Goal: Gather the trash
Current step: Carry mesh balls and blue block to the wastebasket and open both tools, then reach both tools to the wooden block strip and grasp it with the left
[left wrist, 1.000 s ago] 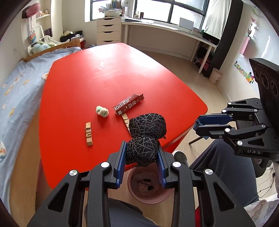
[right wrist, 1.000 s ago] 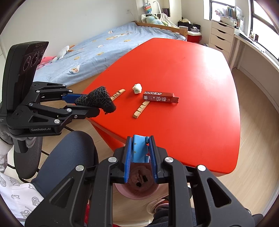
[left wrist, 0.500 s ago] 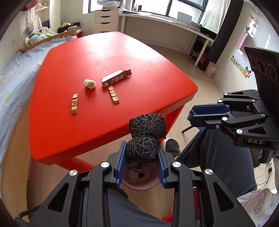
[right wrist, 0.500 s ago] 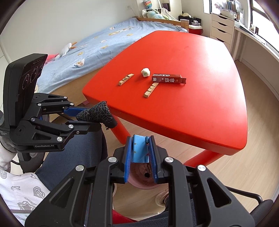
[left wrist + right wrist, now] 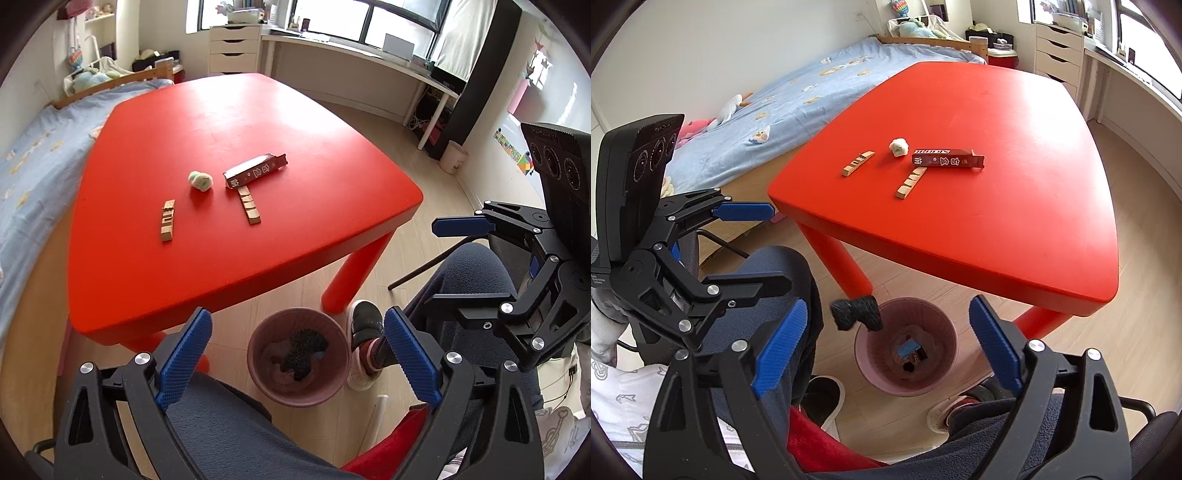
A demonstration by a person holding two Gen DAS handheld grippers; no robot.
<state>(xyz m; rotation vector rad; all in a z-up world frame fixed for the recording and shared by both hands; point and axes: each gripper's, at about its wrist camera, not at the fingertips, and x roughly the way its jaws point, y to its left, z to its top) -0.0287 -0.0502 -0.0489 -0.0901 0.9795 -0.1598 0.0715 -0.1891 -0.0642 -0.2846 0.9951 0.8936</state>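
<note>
Right wrist view: wad (image 5: 856, 314) is dropping into bin (image 5: 945, 373); both grippers (image 5: 297, 363) (image 5: 886, 341) are gaping empty; box (image 5: 947, 158), ball (image 5: 898, 146) and two sticks (image 5: 911, 182) are waiting on table (image 5: 1015, 221)

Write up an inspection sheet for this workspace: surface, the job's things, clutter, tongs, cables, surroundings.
Surface: red table, standing on a wood floor.
Job's things: pink bin on the floor by the table leg; black mesh wad inside it in the left view, at its rim in the right view. On the table: brown box, crumpled white wad, two wooden strips.
Clutter: other scraps lie in the bin, kinds unclear.
Tongs: left tongs open, empty, above the bin; right tongs open, empty.
Cables: some under the far desk.
Surroundings: bed, white drawers, windows, the person's legs and shoes.
</note>
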